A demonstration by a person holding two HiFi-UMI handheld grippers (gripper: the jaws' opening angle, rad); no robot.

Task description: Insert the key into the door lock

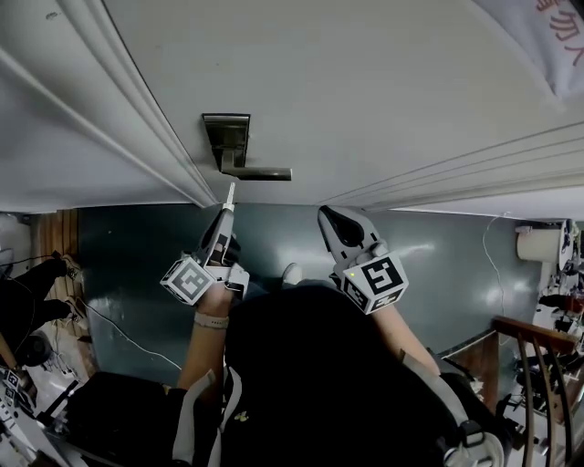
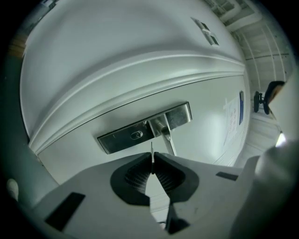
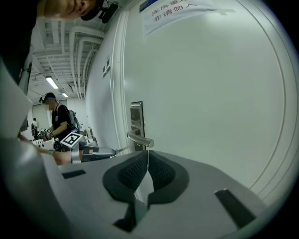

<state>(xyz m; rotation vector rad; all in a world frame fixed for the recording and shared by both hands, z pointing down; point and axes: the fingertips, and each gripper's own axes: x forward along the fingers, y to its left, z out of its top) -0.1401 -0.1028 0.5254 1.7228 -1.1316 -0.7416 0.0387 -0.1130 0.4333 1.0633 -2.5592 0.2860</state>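
Note:
On the white door (image 1: pixel 365 91) sits a metal lock plate (image 1: pixel 226 137) with a lever handle (image 1: pixel 258 173) below it. My left gripper (image 1: pixel 224 217) is shut on a thin key (image 1: pixel 230 193), whose tip points at the door just under the handle. In the left gripper view the key (image 2: pixel 152 156) stands edge-on between the pads, a short way below the keyhole (image 2: pixel 136 135) in the lock plate (image 2: pixel 145 128). My right gripper (image 1: pixel 332 221) is shut on nothing, to the right of the handle. From the right gripper view I see the handle (image 3: pixel 140 139), the lock plate (image 3: pixel 136 116) and the left gripper (image 3: pixel 96 151).
A paper notice (image 3: pixel 177 11) is stuck high on the door. The raised door frame moulding (image 1: pixel 137 137) runs left of the lock. A person (image 3: pixel 56 122) stands far down the corridor. A railing (image 1: pixel 538 365) and cables (image 1: pixel 119 333) lie behind me on the floor.

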